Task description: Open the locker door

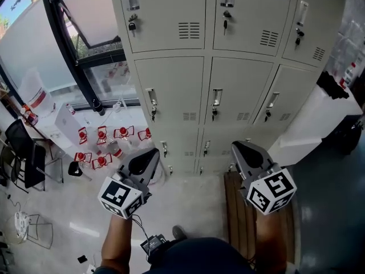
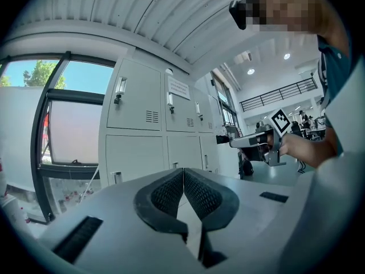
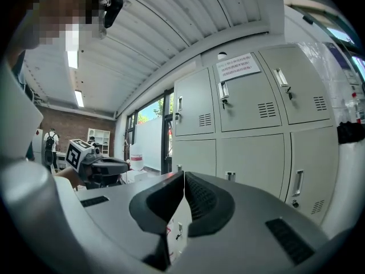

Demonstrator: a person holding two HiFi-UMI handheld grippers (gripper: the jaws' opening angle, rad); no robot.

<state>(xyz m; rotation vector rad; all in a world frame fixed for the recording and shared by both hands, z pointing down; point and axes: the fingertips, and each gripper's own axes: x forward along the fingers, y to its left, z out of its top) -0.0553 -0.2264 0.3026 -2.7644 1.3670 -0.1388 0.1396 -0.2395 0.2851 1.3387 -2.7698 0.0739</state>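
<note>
- Both your left gripper [image 1: 147, 160] and right gripper [image 1: 246, 153] are pressed together and empty, held back, probably because no reach has begun.
- Far ahead, the locker door [image 1: 236, 87] stands closed, its handle [image 1: 216, 103] untouched.

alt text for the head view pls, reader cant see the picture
Seen from above, a person holds a left gripper and a right gripper, both shut and empty. They are set apart from each other in front of a wall of closed grey lockers. A window is at the left.
</note>
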